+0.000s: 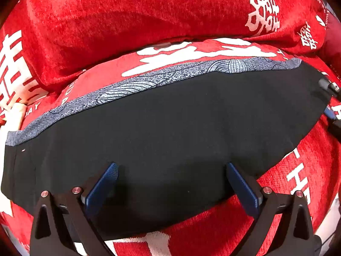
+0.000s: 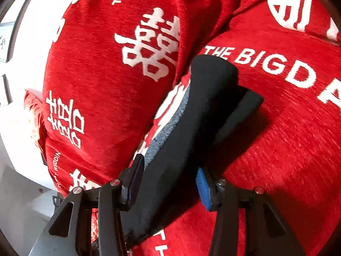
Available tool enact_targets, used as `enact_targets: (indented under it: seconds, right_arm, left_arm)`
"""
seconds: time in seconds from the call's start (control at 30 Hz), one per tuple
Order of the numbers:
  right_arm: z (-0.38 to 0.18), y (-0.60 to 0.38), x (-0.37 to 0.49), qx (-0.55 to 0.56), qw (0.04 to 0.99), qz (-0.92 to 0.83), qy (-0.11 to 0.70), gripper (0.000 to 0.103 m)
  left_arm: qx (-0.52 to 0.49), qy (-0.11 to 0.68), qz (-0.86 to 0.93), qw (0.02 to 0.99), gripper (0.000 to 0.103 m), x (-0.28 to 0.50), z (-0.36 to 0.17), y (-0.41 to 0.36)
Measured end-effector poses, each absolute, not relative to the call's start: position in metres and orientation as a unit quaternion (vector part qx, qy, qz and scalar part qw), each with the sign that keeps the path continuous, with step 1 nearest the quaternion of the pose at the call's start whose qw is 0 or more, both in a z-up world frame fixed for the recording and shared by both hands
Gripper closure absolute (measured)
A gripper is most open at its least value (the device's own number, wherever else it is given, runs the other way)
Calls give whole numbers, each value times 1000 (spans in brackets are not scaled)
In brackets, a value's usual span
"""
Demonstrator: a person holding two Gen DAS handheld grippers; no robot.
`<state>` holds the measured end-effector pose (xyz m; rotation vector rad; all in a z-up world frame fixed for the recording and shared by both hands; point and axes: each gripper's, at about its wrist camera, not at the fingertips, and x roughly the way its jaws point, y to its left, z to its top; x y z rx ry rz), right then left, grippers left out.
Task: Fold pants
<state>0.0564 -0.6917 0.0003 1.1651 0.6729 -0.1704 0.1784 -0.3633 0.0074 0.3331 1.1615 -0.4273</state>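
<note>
The black pants (image 1: pixel 170 128) lie folded in a long band on a red sofa cover, with a grey patterned waistband (image 1: pixel 132 85) along the far edge. My left gripper (image 1: pixel 170 170) is open, its blue pads (image 1: pixel 104 183) spread wide just above the near part of the pants. In the right wrist view the pants (image 2: pixel 191 128) run away from me, folded over at the far end. My right gripper (image 2: pixel 170 175) is open, its fingers straddling the near end of the pants without pinching it. The right gripper's tip shows at the right end (image 1: pixel 328 87) in the left wrist view.
The red sofa seat (image 2: pixel 287 138) and back cushion (image 1: pixel 127 17) carry white lettering and characters. A white wall and floor (image 2: pixel 21 170) show to the left of the sofa in the right wrist view.
</note>
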Motion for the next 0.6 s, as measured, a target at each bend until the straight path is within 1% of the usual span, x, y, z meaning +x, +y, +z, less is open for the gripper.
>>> enact_targets:
  seconds: [0.03, 0.13, 0.23, 0.27, 0.3, 0.33, 0.43, 0.53, 0.6]
  right_arm:
    - [-4, -692, 57, 539, 778, -82, 312, 54]
    - [-1, -689, 58, 527, 786, -89, 310, 54]
    - [-2, -688, 61, 522, 788, -95, 311, 54]
    - [-2, -689, 62, 522, 788, -94, 313, 63]
    - [-3, -691, 62, 521, 787, -97, 316, 75]
    - [-5, -692, 61, 526, 785, -95, 314, 85]
    - [-2, -692, 48, 544, 784, -79, 287, 88]
    - [5, -689, 41, 544, 793, -60, 268, 88]
    - [6, -689, 41, 542, 794, -57, 268, 88]
  left_arm:
    - [156, 546, -200, 798, 1, 180, 8, -364]
    - [154, 549, -201, 797, 1, 184, 19, -368]
    - [138, 523, -219, 812, 1, 191, 43, -382]
    - [141, 511, -222, 818, 1, 194, 50, -391]
    - [147, 505, -223, 821, 1, 196, 52, -399]
    - [151, 502, -223, 822, 1, 198, 53, -406]
    - [163, 504, -224, 818, 1, 203, 45, -425]
    - [154, 527, -239, 801, 1, 204, 30, -441]
    - [165, 551, -248, 780, 1, 200, 10, -456]
